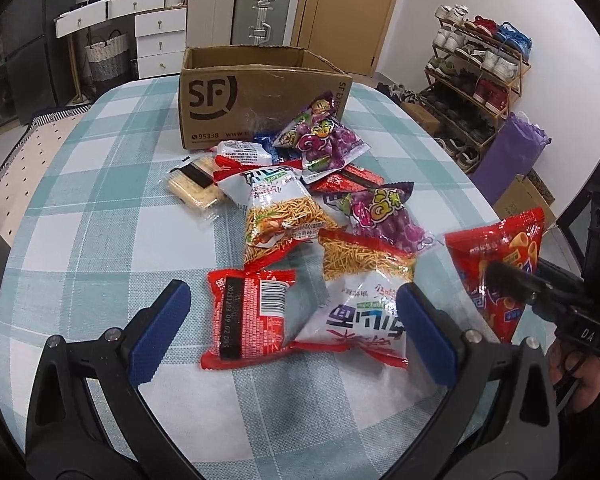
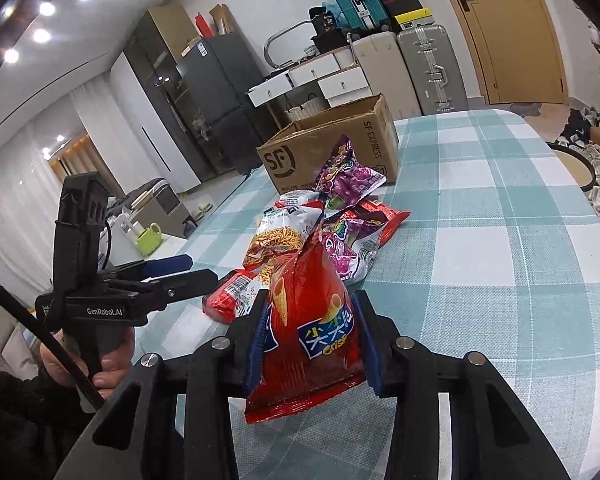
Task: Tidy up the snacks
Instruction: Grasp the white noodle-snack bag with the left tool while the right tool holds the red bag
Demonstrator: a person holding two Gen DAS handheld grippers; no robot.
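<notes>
A heap of snack packets lies on the checked tablecloth (image 1: 100, 184) before an open cardboard box (image 1: 260, 92). My right gripper (image 2: 312, 340) is shut on a red corn-crisp bag (image 2: 308, 320) and holds it above the table; the same bag (image 1: 496, 256) shows at the right of the left wrist view. My left gripper (image 1: 292, 324) is open, its blue fingers (image 1: 160, 328) on either side of a red packet with a barcode (image 1: 248, 312) and a white noodle-snack bag (image 1: 360, 316). Purple candy bags (image 1: 328, 140) and a cracker pack (image 1: 192, 184) lie farther back.
The box (image 2: 332, 152) stands at the table's far side. Behind it are suitcases (image 1: 260, 12), a white drawer unit (image 1: 156, 40) and a wooden door. A shoe rack (image 1: 472, 80) stands to the right, and a green mug (image 2: 150, 238) off the table's left edge.
</notes>
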